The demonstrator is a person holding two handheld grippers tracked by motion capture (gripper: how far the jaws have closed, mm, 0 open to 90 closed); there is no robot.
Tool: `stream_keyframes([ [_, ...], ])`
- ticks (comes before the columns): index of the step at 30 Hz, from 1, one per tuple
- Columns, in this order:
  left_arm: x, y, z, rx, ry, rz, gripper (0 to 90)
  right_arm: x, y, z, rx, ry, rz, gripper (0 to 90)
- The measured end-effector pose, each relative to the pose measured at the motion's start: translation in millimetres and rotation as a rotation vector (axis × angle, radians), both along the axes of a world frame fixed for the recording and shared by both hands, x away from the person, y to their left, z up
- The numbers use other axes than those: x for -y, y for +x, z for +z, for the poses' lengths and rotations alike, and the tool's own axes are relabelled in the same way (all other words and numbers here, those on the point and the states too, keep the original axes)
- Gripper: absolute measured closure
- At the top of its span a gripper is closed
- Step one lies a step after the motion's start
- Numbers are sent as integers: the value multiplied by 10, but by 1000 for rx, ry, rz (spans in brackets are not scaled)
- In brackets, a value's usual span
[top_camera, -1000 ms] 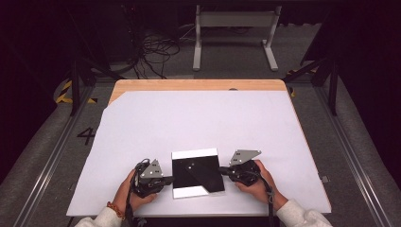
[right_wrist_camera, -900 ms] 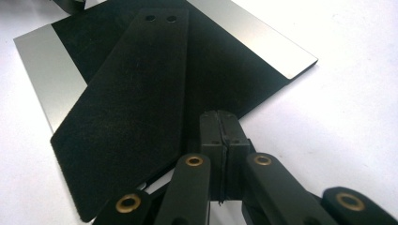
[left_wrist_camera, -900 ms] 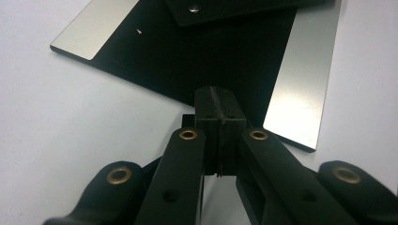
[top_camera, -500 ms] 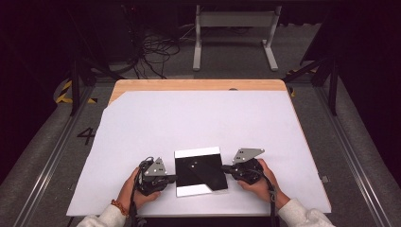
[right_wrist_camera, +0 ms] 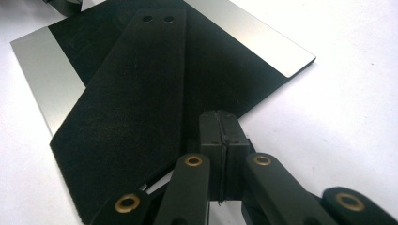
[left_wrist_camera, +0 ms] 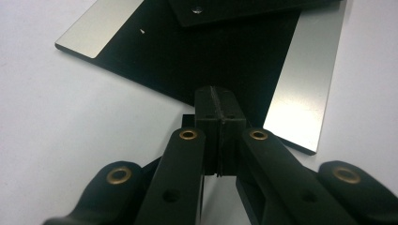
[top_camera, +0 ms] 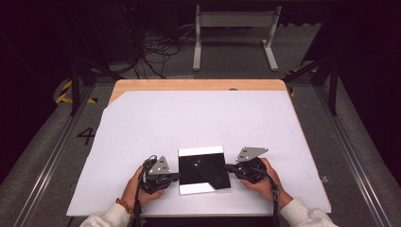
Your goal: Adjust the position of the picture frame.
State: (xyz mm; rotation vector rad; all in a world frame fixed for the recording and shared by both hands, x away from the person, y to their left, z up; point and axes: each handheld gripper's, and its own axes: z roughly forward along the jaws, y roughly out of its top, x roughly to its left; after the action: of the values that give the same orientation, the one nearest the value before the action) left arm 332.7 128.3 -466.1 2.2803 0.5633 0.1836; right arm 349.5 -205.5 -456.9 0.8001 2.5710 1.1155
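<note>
**Two closed grippers flanking the plate**

Black plate (top_camera: 204,170) with silver end bands lies lower centre of the high view. Left gripper (top_camera: 176,177) and right gripper (top_camera: 228,167) touch opposite edges, jaws pressed together, holding nothing. Judgement: push evenly from both sides to square it without skewing; the black strip (right_wrist_camera: 126,112) on top may slide.

A single sign is showing: a dark "4" (top_camera: 86,136) is lying painted on the grey floor (top_camera: 42,156), well out to the left of the left gripper (top_camera: 176,176) and its fingers, beyond the table's edge. Nothing readable is standing on the plate (top_camera: 204,169), the jaws or the table.
</note>
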Motion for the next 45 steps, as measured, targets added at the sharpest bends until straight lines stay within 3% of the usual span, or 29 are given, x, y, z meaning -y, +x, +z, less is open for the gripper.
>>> stream_keyframes([
  [15, 112, 34, 15, 27, 27, 12, 897, 86, -23, 14, -10, -6, -5, 900],
  [41, 182, 144, 14, 21, 16, 5, 897, 164, -114, 11, -12, -1, -16, 900],
  [45, 203, 149, 25, 25, 31, -1, 899, 176, -113, 11, -12, -1, -21, 900],
])
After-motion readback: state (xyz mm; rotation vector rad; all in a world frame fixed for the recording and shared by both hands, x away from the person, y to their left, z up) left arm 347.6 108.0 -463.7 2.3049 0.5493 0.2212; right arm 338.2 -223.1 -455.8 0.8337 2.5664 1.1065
